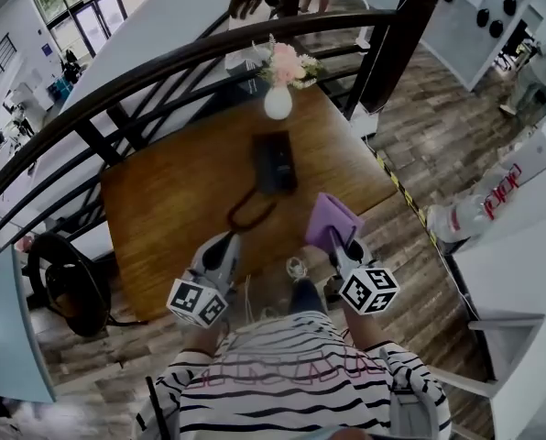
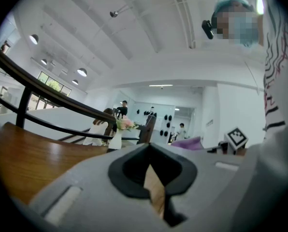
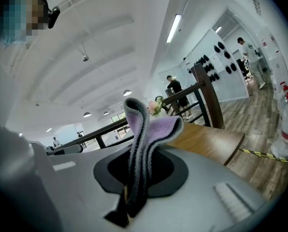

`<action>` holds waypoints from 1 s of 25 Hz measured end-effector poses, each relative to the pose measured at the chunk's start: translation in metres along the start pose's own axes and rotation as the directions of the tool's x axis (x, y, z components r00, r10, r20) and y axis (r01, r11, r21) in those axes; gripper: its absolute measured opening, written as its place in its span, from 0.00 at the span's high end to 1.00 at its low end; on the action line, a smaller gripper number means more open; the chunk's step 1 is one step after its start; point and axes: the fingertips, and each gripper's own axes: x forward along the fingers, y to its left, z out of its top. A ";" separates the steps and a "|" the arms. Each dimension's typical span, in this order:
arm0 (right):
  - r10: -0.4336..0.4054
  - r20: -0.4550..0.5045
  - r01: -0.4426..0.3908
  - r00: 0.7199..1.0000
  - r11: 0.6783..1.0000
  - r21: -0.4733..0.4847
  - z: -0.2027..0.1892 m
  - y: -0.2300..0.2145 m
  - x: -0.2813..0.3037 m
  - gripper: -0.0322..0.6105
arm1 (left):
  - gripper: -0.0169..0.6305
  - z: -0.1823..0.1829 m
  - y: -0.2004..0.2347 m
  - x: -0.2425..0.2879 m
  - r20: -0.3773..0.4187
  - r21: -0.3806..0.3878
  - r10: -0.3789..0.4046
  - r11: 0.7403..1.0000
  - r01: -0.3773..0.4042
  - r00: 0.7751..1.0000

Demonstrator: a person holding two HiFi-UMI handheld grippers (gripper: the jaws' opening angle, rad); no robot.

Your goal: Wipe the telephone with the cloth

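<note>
The phone [image 1: 275, 161] lies flat near the middle of the table [image 1: 158, 223], its cord [image 1: 248, 212] looping toward the near edge. Behind it stands a vase [image 1: 278, 104] of pink flowers, close to the railing [image 1: 145, 71].

The right gripper [image 1: 339, 238] hovers over the table's near right edge, jaws pinched tight on the cloth [image 1: 332, 218] (purple, folded, its free end curling up and over). It is well short of the phone.

The left gripper [image 1: 227, 241] hangs just near of the cord, jaws drawn together with nothing between them.
</note>
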 end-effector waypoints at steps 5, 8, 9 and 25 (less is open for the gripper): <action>-0.004 -0.003 0.004 1.000 1.000 0.003 -0.008 0.008 -0.014 0.89 | 0.97 -0.002 -0.008 -0.008 -0.005 -0.005 -0.013 1.000 0.013 1.000; -0.006 -0.004 0.006 1.000 1.000 0.004 -0.011 0.011 -0.020 0.89 | 0.97 -0.003 -0.010 -0.013 -0.002 -0.014 -0.014 1.000 0.014 1.000; -0.007 -0.003 0.007 1.000 1.000 0.002 -0.012 0.012 -0.022 0.89 | 0.97 -0.004 -0.010 -0.014 -0.002 -0.016 -0.014 1.000 0.014 1.000; 0.001 0.020 -0.002 1.000 1.000 0.017 -0.003 0.017 -0.030 0.89 | 0.97 -0.003 -0.017 -0.017 0.008 -0.034 -0.008 0.999 0.008 1.000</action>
